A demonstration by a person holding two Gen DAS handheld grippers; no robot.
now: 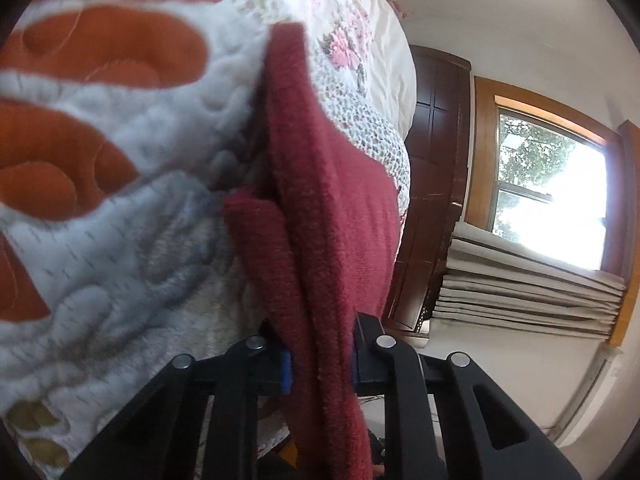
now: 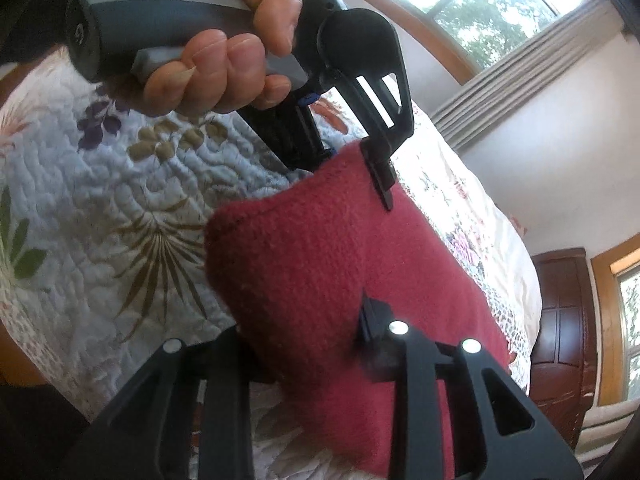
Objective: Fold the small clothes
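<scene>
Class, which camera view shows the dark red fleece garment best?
The right wrist view: the dark red fleece garment shows as a broad panel with its rounded edge, held over the quilted bedspread. The left wrist view shows it edge-on, a blurred narrow strip running between the fingers.

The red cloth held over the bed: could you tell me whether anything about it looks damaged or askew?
Nothing stands out. The red cloth looks whole, with no tear or stain showing, held up between both tongs, left and right, above the quilt. Its hanging folds are uneven.
</scene>
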